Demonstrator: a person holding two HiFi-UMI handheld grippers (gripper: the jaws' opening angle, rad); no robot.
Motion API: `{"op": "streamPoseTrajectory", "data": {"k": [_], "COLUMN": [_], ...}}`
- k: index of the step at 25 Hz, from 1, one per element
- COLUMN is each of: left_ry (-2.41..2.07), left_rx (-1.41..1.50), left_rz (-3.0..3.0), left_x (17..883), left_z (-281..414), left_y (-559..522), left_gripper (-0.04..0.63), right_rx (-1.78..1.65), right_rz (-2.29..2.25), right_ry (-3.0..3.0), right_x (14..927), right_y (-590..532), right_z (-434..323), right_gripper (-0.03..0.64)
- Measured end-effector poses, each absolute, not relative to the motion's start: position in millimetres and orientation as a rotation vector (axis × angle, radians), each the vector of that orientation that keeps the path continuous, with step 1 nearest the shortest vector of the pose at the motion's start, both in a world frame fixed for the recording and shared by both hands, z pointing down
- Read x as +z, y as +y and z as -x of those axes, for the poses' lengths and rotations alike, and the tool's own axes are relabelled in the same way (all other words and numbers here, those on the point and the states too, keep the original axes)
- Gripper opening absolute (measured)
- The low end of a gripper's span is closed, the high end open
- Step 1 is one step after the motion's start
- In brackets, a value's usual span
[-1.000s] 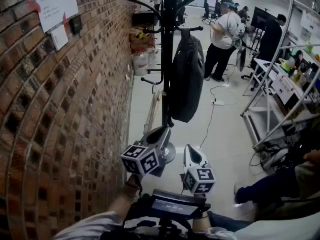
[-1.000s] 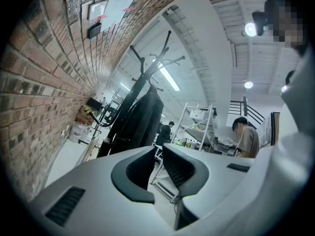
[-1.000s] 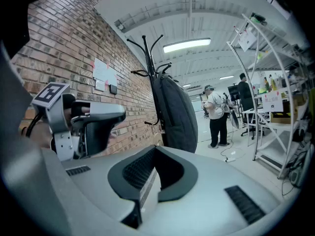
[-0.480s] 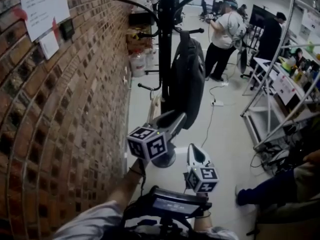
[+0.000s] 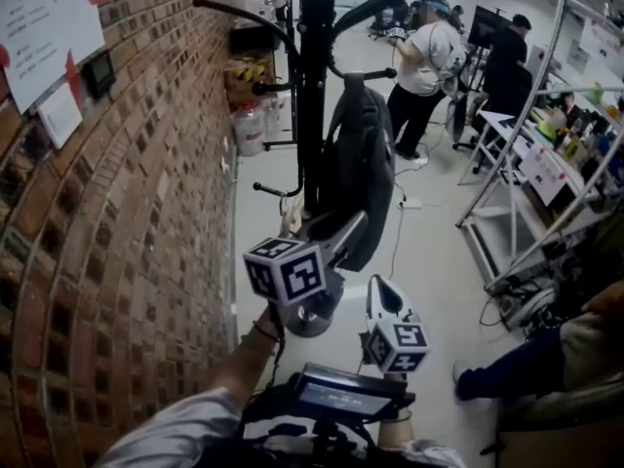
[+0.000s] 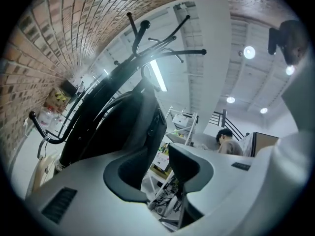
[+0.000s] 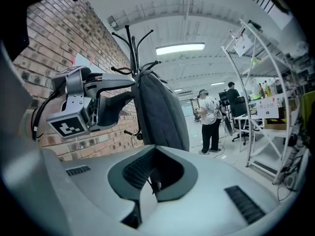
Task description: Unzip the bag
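A black backpack [image 5: 363,169] hangs from a hook of the black coat rack [image 5: 314,76] beside the brick wall. My left gripper [image 5: 346,232] is raised at the bag's lower left side, pointing at it; whether it touches the bag I cannot tell. Its jaws have just been opening and now stand open with nothing between them [image 6: 155,173]. The bag [image 6: 125,124] fills the left gripper view just beyond the left jaw. My right gripper [image 5: 381,289] hangs lower, in front of the bag and apart from it, shut and empty [image 7: 152,181]. The bag [image 7: 160,109] is ahead of it.
The brick wall [image 5: 146,222] runs close along the left. The rack's round base [image 5: 312,315] sits on the floor under the grippers. A white shelving frame [image 5: 517,198] stands at the right, with a seated person's leg [image 5: 517,364] near it. People [image 5: 421,61] stand further back.
The left gripper has risen and moved in towards the bag, and its jaws have opened. The right gripper has moved forward a little and stays shut.
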State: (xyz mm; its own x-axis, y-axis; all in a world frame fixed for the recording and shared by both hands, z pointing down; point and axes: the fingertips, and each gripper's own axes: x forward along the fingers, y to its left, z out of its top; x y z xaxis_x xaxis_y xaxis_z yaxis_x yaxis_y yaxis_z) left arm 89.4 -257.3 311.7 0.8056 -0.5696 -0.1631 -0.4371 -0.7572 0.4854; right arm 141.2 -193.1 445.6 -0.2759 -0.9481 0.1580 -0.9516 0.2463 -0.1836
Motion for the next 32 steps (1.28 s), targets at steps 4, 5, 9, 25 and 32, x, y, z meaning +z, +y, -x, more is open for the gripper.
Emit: {"op": "streamPoseTrajectory", "data": {"k": [4,5,9,25,32], "left_ry": [-0.742,-0.742,-0.716,-0.581,-0.578], "left_rx": [-0.414,-0.404,-0.369,-0.596,-0.626], "left_rz": [-2.562,-2.567,-2.56,-2.498,-2.53], "left_x": [304,304,302,276,265], "left_z": [-93,-94,-96,-94,-97], "left_y": [-263,-264,-268,-269,-273], "left_gripper": [0.124,0.124,0.124,0.124,0.124], "right_rx": [0.382,0.382,0.384,0.402,0.417], "right_rz": [-1.906,-1.911,-1.92,-1.938,-1.945], "right_ry": [-2.441,-2.436,-2.419,-2.384,-2.374], "right_x": [446,447,447,454,458], "right_y": [-202,-204,-211,-225,-227], "right_z": [-145,-146,-146,-143,-148], "right_gripper": [-0.005,-0.006,-0.006,-0.006,-0.005]}}
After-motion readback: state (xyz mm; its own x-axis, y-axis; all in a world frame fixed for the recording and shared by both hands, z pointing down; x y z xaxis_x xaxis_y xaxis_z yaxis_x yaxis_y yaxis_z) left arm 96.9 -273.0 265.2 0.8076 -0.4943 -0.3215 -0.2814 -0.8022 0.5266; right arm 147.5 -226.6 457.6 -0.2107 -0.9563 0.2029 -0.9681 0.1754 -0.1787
